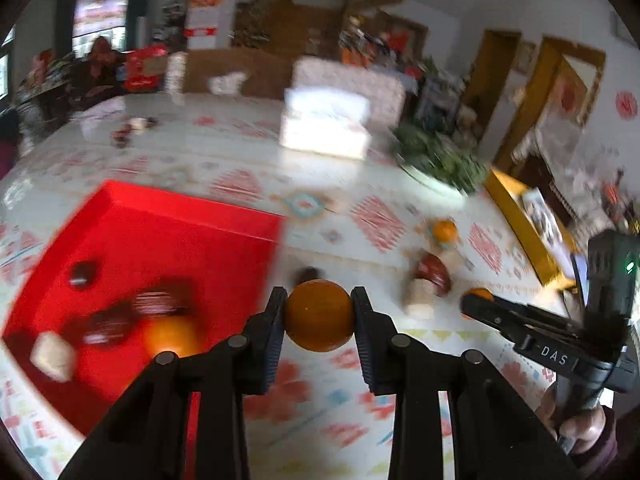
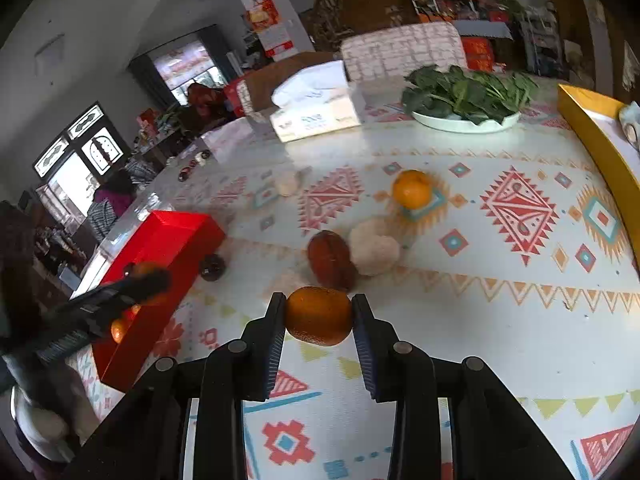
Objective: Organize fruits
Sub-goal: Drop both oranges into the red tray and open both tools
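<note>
My left gripper (image 1: 319, 300) is shut on an orange (image 1: 319, 322), held just right of the red tray (image 1: 180, 232). The tray holds another orange (image 1: 172, 336), several dark fruits and a pale one. My right gripper (image 2: 319, 306) is shut on a second orange (image 2: 319, 320) above the patterned tablecloth. Beyond it lie a red-brown fruit (image 2: 330, 258), a pale fruit (image 2: 374, 250), a loose orange (image 2: 412, 189) and a small dark fruit (image 2: 212, 267) beside the red tray (image 2: 160, 240). The left wrist view is blurred.
A tissue box (image 2: 316, 112) and a white plate (image 2: 466, 125) of leafy greens stand at the table's far side. A yellow tray (image 2: 592, 140) lies along the right edge. A patterned chair back (image 2: 400, 52) rises behind the table.
</note>
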Motion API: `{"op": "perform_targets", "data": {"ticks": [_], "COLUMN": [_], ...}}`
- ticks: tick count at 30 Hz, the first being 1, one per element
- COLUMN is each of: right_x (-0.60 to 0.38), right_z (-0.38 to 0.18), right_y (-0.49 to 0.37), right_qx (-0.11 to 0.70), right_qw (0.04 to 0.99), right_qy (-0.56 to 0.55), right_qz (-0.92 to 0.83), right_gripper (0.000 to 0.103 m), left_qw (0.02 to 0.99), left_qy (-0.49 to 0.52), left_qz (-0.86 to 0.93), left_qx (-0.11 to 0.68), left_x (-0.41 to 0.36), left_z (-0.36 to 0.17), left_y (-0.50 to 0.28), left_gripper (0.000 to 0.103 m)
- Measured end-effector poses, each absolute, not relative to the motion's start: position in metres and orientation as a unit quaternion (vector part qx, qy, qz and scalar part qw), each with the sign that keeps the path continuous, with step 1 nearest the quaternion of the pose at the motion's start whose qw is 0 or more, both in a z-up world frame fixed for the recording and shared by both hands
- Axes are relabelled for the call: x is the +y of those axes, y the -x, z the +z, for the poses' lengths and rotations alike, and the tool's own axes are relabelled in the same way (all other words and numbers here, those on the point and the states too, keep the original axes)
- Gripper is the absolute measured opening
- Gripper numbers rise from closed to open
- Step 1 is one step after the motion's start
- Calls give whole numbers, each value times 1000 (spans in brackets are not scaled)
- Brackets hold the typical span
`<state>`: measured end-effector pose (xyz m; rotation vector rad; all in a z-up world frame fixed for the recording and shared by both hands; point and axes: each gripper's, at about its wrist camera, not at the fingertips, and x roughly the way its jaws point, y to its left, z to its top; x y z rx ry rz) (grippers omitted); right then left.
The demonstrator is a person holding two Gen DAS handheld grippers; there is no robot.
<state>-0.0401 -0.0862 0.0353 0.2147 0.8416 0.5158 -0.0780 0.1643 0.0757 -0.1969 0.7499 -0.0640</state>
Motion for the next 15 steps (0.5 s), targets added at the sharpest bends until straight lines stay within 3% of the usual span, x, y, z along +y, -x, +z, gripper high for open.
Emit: {"op": "perform_targets", "data": {"ticks": [8, 15], "right_x": [-23, 89], "right_z": [62, 68], "right_y": [47, 39], "right_qx": [412, 429], "right_qw": [858, 837], "right_qy": [-83, -12], "right_qz": [294, 339], "right_gripper": [36, 36], "left_qw": [917, 899], "left_qy": [128, 155], "left_qz": [54, 73], "left_qx": [373, 404], "left_x": [270, 313], "left_z": [72, 45], "left_y": [79, 57], "left_gripper": [32, 32]}}
